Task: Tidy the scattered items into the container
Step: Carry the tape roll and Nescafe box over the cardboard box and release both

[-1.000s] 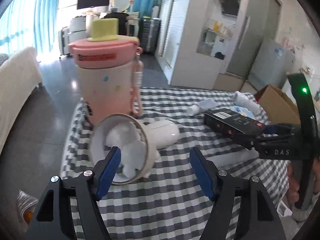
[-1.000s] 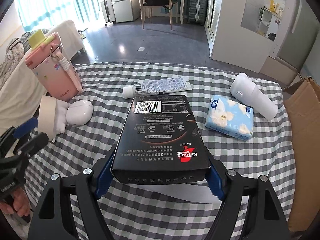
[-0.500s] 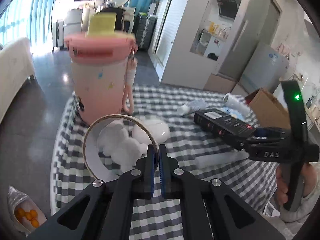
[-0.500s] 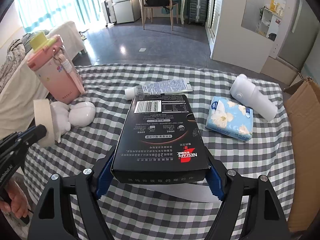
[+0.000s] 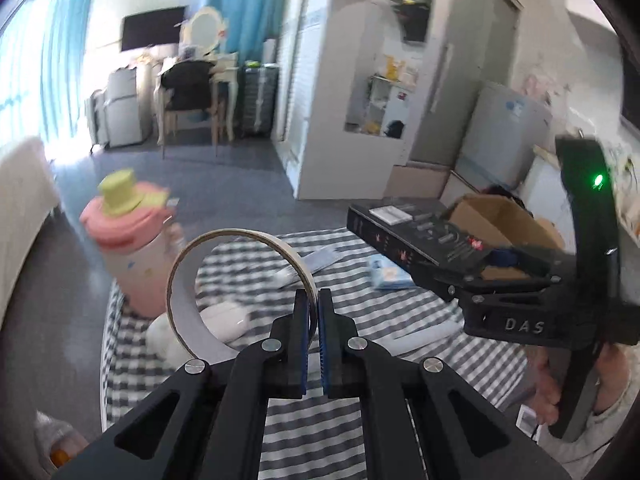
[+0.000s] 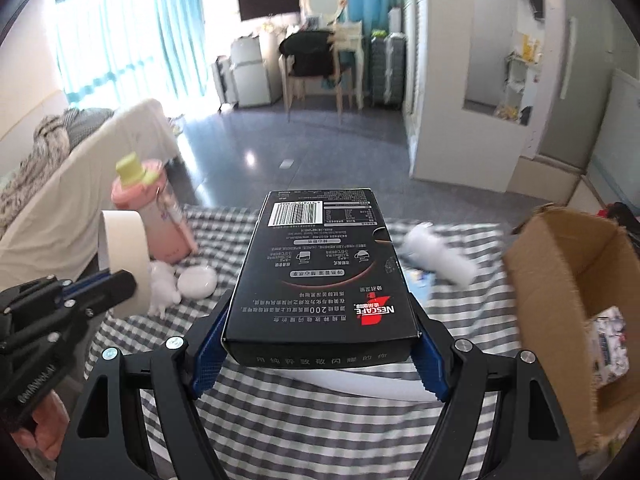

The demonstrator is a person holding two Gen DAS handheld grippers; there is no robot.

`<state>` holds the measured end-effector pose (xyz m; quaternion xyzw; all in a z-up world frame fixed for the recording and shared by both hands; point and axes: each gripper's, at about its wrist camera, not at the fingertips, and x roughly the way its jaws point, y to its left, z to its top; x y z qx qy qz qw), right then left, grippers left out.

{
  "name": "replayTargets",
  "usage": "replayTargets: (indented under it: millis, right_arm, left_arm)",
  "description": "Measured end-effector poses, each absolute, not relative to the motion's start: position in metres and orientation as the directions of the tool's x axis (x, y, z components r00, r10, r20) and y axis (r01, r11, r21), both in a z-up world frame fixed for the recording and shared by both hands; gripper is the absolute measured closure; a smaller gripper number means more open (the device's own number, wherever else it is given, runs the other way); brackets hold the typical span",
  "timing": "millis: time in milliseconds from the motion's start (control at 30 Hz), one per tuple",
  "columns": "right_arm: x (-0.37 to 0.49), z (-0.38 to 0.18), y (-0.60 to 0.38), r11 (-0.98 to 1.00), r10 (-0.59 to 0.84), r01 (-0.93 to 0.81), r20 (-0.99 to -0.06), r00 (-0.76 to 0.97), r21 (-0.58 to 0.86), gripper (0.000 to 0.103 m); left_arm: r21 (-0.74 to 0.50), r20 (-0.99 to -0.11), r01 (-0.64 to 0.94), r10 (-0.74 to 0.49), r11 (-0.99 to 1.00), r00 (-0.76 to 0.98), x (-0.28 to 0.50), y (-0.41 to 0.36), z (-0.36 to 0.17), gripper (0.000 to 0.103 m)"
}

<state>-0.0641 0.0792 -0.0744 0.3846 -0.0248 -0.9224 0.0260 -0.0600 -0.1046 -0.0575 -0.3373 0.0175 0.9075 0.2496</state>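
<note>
1. With both grippers loaded and held above the surface (image 6: 320, 432), the step in hand reads as the carry to the cardboard box (image 6: 576, 280).
2. Left gripper (image 5: 314, 308): jaws pressed together, pinching the wall of one roll of masking tape (image 5: 240, 280); the ring stands on edge, up and left of the jaws, clear of the surface.
3. Right gripper (image 6: 316, 344): jaws spread wide but clamping the two long sides of one black Nescafé box (image 6: 320, 272); its long axis runs straight ahead along the fingers, barcode end farthest away.
4. Key relation: the cardboard box sits open at the right edge of the surface, to the right of both loads. The right hand is nearer, and the left gripper is well to its left, so my guess is the coffee box goes in first.
5. The coffee box's long axis points past the carton rather than into it, so it likely needs a swing rightward before release.
6. The carton already holds one printed packet (image 6: 608, 344), as far as I can see.
7. On the surface now:
   - one pink bottle (image 6: 160, 220) with a yellow-green cap
   - one white rounded item (image 6: 198, 282) with a white fluffy thing beside it
   - one white cylinder (image 6: 436, 256), blurred
   - one blue tissue pack (image 5: 388, 276)
   - one tube (image 5: 308, 266)
8. A white strip lies under the coffee box; unclear what it is.
</note>
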Motion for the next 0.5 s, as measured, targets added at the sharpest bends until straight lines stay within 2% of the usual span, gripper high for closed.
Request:
replayTargets:
  millis: [300, 500]
  right_arm:
    - [-0.004, -0.035, 0.187, -0.979, 0.092, -0.183, -0.622, -0.778, 0.085, 0.025]
    - [0.038, -0.031, 0.27, -0.932, 0.215, -0.348, -0.616, -0.757, 0.102, 0.025]
  left_arm:
    - [-0.096, -0.568, -0.628, 0.561, -0.772, -0.602, -0.039, 0.004, -0.017, 0.099]
    - [-0.089, -0.573, -0.725, 0.63, -0.683, -0.524, -0.022, 0.097, -0.011, 0.099]
